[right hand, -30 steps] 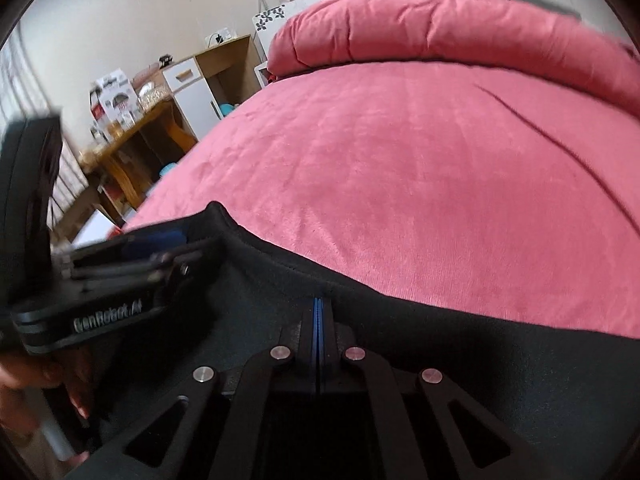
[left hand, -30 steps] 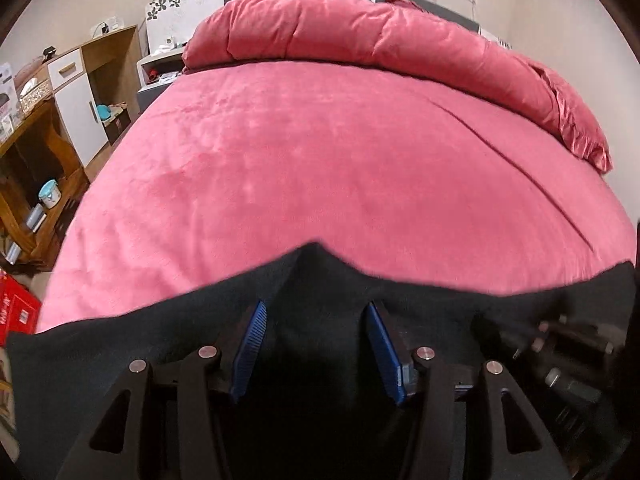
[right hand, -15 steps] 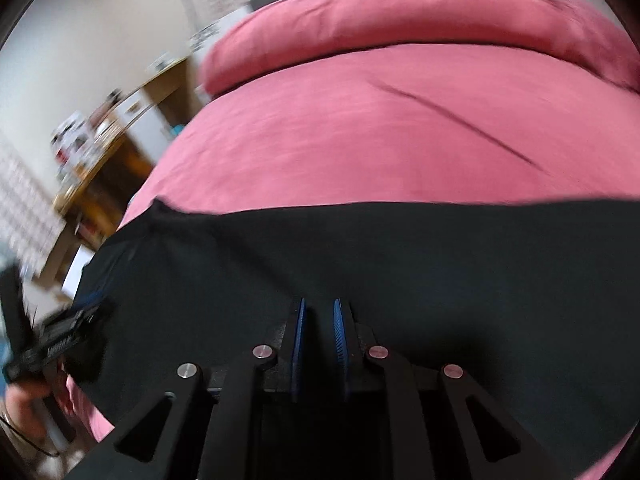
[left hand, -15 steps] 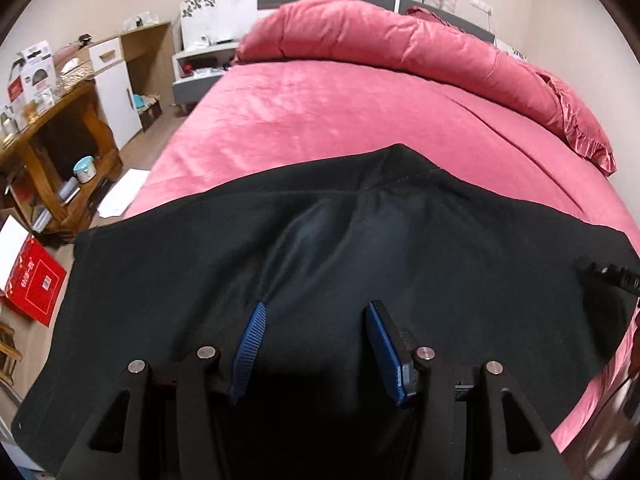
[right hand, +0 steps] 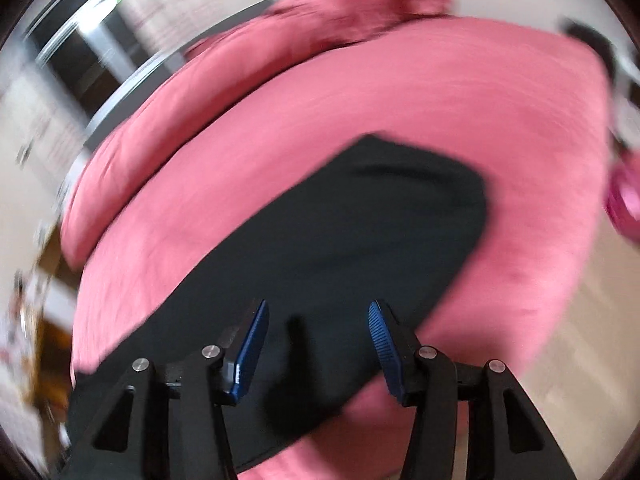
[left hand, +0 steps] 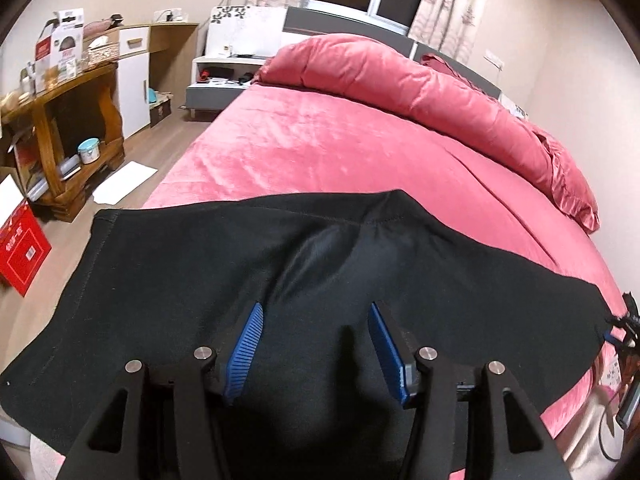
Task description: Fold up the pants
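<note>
The black pants [left hand: 280,280] lie spread flat across the near edge of the pink bed [left hand: 340,152]. My left gripper [left hand: 314,332] is open and empty, its blue pads above the cloth. In the blurred right wrist view the pants [right hand: 340,248] lie as a long black strip on the bed [right hand: 360,120]. My right gripper [right hand: 316,332] is open and empty above them. Part of the right gripper shows at the pants' right end in the left wrist view [left hand: 624,328].
A rolled pink duvet [left hand: 420,92] and pillow lie at the bed's head. A wooden desk [left hand: 60,120], a red box [left hand: 20,248] and white paper [left hand: 124,180] are on the floor to the left. A nightstand [left hand: 224,76] stands behind.
My right gripper has opened and let go of the pants, then swung away fast. My left gripper has pulled back and up. The pants now lie flat on the bed.
</note>
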A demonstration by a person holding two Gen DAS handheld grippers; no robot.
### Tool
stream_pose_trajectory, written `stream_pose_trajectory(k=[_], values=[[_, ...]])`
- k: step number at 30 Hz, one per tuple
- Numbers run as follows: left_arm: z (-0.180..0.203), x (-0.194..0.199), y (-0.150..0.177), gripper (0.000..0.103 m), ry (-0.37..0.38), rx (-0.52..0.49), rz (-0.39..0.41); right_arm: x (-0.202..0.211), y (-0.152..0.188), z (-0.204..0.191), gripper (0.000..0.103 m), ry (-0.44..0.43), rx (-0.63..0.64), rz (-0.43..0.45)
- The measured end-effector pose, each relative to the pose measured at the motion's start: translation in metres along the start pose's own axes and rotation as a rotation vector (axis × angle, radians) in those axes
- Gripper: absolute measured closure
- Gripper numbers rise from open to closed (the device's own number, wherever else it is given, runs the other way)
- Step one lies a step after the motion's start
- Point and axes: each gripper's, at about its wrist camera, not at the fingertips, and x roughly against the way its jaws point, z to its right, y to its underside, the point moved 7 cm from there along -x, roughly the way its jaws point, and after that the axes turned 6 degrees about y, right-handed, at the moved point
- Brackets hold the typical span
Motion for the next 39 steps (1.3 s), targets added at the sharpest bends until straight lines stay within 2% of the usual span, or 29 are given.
stream_pose_trajectory(k=[6,8,10,12,14,15,18,20,22,25,29,39], values=[[-0.013,0.000,-0.002,0.039,-0.025,0.039,-0.001,-0.014,-0.019,0.073,0.049,0.020,-0.222,-0.011],[-0.017,0.001,-0.003,0.035,-0.032,0.054,0.004,-0.023,-0.023,0.081,0.049,-0.025,-0.260,-0.027],[-0.020,0.003,-0.003,0.033,-0.045,0.059,0.008,-0.024,-0.028,0.080,0.049,-0.050,-0.266,-0.006],[-0.023,0.003,-0.002,0.032,-0.059,0.061,0.003,-0.027,-0.032,0.076,0.049,-0.115,-0.275,0.005],[-0.025,0.000,0.000,0.031,-0.068,0.063,-0.009,-0.032,-0.034,0.072,0.049,-0.115,-0.274,0.006],[-0.026,-0.001,0.001,0.031,-0.072,0.063,-0.017,-0.034,-0.034,0.069,0.051,-0.119,-0.270,0.011],[-0.028,-0.006,0.005,0.031,-0.085,0.063,-0.042,-0.043,-0.037,0.065,0.066,-0.100,-0.263,0.011],[-0.029,-0.009,0.008,0.031,-0.089,0.063,-0.055,-0.045,-0.041,0.063,0.079,-0.128,-0.289,0.009],[-0.029,-0.011,0.009,0.031,-0.093,0.061,-0.059,-0.032,-0.038,0.062,0.083,-0.138,-0.298,0.027],[-0.028,-0.012,0.009,0.030,-0.085,0.058,-0.060,-0.012,-0.043,0.043,0.086,-0.138,-0.247,0.071],[-0.024,-0.012,0.009,0.030,-0.038,0.064,-0.057,0.024,-0.047,0.003,0.087,-0.170,-0.159,0.130],[-0.024,-0.013,0.010,0.030,-0.051,0.058,-0.056,0.097,-0.034,-0.124,0.087,-0.254,0.150,0.245]])
